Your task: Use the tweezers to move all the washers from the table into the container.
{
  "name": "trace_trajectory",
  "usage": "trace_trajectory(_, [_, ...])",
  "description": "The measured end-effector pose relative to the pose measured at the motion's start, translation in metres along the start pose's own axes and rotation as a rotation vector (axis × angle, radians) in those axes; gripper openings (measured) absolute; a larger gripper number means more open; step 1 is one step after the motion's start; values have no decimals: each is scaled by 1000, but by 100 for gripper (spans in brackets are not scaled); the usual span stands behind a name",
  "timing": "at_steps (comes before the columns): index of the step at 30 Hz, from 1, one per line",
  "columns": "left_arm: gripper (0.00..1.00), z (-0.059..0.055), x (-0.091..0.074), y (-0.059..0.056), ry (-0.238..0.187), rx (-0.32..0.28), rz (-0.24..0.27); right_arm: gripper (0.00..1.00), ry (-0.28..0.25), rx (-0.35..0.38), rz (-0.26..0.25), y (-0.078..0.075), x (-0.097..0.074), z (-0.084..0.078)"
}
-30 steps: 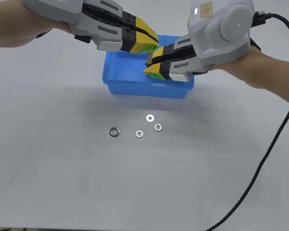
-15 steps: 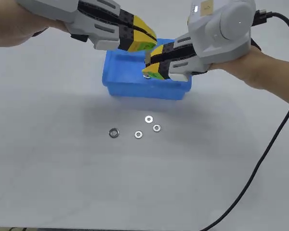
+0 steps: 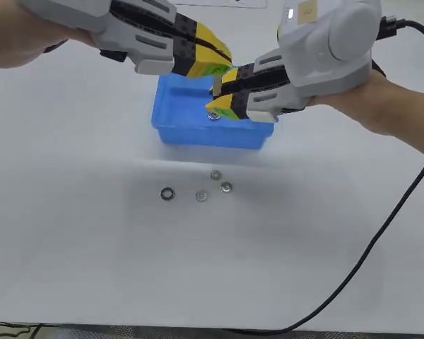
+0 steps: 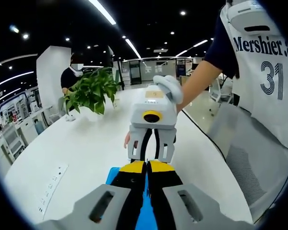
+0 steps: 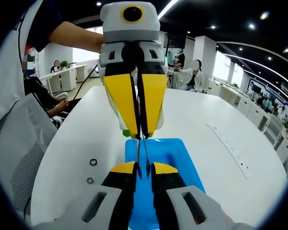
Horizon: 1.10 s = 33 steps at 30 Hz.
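Starting nearest: a slack black power cable trails over the white table toward the person's right hand, prob. left loose so it doesn't drag on the tool. Next, four small silver metal washers lie flat in a loose cluster on the table. They sit just in front of the blue rectangular plastic container, not touching it, and are left to move. Over the container, the right gripper is clenched on thin metal tweezers, tips angled down into the tub so a drop lands inside, not on the rim. A fifth washer shows at the tweezer tips, over the container's front part; can't tell if it's pinched or already lying inside. The left gripper faces the right one across the tub, jaws pressed together. In the right gripper view its tips meet the tweezers' far end, prob. to steady or squeeze them, but whether it really grips them I can't tell. Farther off, in the left gripper view, the person's white jersey reads "Mershier" w/ no. "31", and a green leafy plant stands behind. No brand is legible on the grippers or container.
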<state>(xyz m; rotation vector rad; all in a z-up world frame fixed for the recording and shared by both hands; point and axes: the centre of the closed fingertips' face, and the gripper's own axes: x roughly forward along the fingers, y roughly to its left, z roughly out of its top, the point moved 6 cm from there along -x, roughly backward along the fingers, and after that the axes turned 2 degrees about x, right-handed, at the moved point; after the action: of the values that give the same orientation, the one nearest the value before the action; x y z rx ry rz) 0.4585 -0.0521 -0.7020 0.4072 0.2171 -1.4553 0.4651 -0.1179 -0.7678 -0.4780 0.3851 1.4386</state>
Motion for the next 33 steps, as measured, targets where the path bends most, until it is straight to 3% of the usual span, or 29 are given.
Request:
trace_trajectory(6, [5, 10, 0, -15, -1, 9, -11, 13, 10, -12, 4, 15, -7, 3])
trace_trajectory(8, [5, 13, 1, -20, -3, 11, -16, 13, 10, -8, 4, 13, -8, 2])
trace_trajectory(16, [5, 19, 8, -36, -13, 13, -26, 13, 11, 2, 4, 34, -17, 0])
trace_trajectory(24, [5, 18, 14, -52, -23, -4, -39, 13, 14, 20, 5, 50, -21, -7])
trace_trajectory(33, [5, 7, 19, -71, -24, -26, -50, 13, 32, 35, 27, 69, -18, -20])
